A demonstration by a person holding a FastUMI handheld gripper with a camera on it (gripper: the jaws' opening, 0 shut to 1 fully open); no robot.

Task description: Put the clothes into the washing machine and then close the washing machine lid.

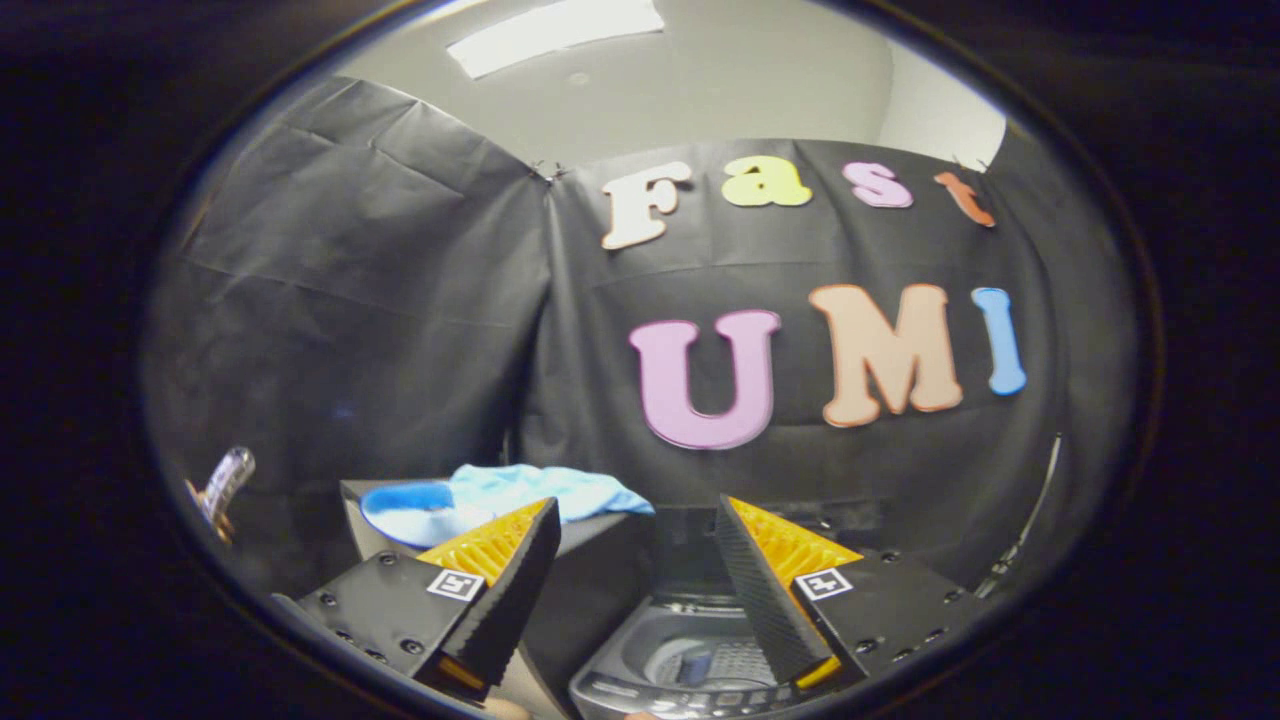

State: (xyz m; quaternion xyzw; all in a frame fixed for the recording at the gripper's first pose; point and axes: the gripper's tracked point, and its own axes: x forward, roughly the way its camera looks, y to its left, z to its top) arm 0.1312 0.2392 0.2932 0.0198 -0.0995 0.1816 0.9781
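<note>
Black-draped booth: jaws spread and empty, partly hiding washing machine point(690, 660); blue clothes point(520, 495) lie beyond.

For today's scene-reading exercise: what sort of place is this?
Probably a staged laundry booth: a grey top-loading washing machine lies below the open gripper, light blue clothes lie on a dark stand, black cloth walls behind.
</note>
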